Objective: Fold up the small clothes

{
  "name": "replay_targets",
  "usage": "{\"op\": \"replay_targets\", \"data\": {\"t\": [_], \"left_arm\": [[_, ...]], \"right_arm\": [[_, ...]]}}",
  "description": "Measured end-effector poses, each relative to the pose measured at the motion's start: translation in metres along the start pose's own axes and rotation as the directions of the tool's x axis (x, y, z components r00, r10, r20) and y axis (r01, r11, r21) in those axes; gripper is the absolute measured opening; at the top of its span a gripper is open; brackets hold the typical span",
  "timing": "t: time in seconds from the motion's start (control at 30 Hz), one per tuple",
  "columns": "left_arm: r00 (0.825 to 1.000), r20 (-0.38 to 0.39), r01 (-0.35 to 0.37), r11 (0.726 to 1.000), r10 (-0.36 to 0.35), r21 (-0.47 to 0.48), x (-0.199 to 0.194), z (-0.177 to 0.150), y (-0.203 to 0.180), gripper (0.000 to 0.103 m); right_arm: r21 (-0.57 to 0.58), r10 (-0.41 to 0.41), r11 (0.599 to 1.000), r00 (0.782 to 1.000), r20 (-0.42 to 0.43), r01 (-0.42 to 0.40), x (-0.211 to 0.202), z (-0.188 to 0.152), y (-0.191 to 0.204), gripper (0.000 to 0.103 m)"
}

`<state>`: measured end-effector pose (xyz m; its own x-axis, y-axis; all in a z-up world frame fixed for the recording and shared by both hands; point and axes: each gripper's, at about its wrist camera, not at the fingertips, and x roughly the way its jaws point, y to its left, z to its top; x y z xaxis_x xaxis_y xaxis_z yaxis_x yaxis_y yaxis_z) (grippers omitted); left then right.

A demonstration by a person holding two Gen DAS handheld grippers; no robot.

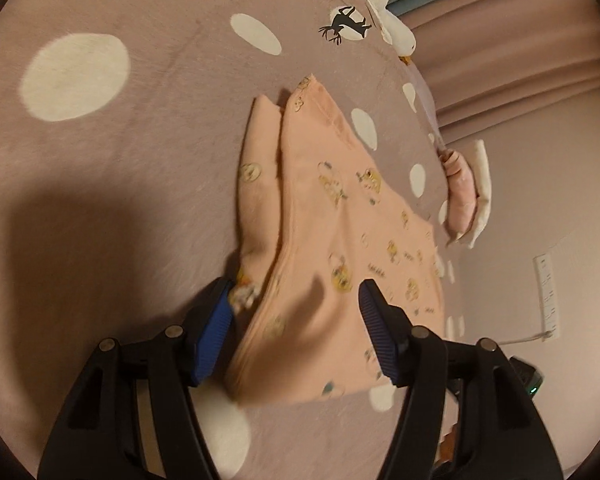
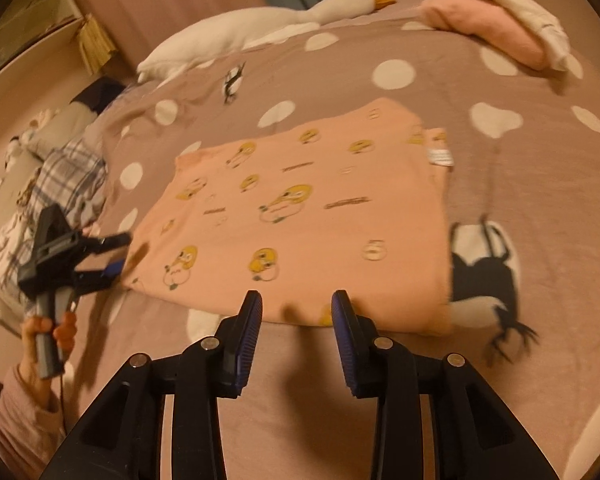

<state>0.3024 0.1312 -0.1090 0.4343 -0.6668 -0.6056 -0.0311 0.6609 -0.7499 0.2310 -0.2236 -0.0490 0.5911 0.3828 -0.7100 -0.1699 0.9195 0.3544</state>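
Peach shirt (image 2: 300,216) with yellow chick print lies folded flat on the bedspread (image 2: 500,208), a mauve cover with white dots and dark deer shapes. In the right wrist view the shirt sits at picture centre; its near edge runs just ahead of the right gripper (image 2: 297,304).

Right gripper: jaws apart, nothing between the blue pads (image 2: 248,344). It hovers at 6 o'clock of the shirt, close to the hem; contact cannot be told.

Left gripper (image 1: 296,288): jaws wide apart, straddling a corner of the shirt (image 1: 340,216). One pad looks to touch a folded flap there; motion blur prevents certainty. In the right wrist view this gripper (image 2: 114,254) sits at 9 o'clock of the shirt, held by the left hand (image 2: 48,332) in a pink sleeve.

Surroundings: white goose toy (image 2: 260,24) at 12 o'clock, along the far edge of the bed. Stack of folded clothes (image 2: 496,20), pink under cream, at 1 o'clock, well apart from the shirt. Plaid fabric (image 2: 64,184) at 9 o'clock, beyond the left gripper.
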Motion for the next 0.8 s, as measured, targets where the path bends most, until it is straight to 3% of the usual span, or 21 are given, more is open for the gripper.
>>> {"op": "replay_targets", "data": {"t": [0.23, 0.47, 0.6, 0.7, 0.77, 0.8], "left_arm": [[0.999, -0.026, 0.045, 0.999, -0.046, -0.007, 0.019, 0.02, -0.005, 0.063], [0.999, -0.043, 0.016, 0.999, -0.014, 0.043, 0.037, 0.035, -0.016, 0.061], [0.993, -0.036, -0.106, 0.986, 0.112, 0.125, 0.045, 0.037, -0.02, 0.022], [0.993, -0.029, -0.11, 0.982, 0.116, 0.157, 0.044, 0.036, -0.016, 0.02], [0.993, -0.029, -0.107, 0.98, 0.113, 0.166, 0.045, 0.035, -0.014, 0.02], [0.993, -0.031, -0.105, 0.981, 0.111, 0.164, 0.045, 0.036, -0.013, 0.02]], "right_arm": [[-0.019, 0.035, 0.999, 0.999, -0.014, -0.036, 0.022, 0.016, 0.017, 0.035], [-0.062, 0.043, 0.997, 0.999, -0.005, -0.044, 0.059, 0.052, 0.042, 0.035], [-0.051, 0.015, 0.999, 1.0, -0.027, -0.016, 0.096, 0.085, 0.055, 0.035], [-0.049, -0.037, 0.998, 0.999, -0.038, 0.035, 0.119, 0.104, 0.061, 0.034], [-0.045, -0.062, 0.997, 0.996, -0.071, 0.059, 0.135, 0.111, 0.062, 0.023], [-0.035, -0.082, 0.996, 0.992, -0.095, 0.079, 0.144, 0.113, 0.06, 0.022]]}}
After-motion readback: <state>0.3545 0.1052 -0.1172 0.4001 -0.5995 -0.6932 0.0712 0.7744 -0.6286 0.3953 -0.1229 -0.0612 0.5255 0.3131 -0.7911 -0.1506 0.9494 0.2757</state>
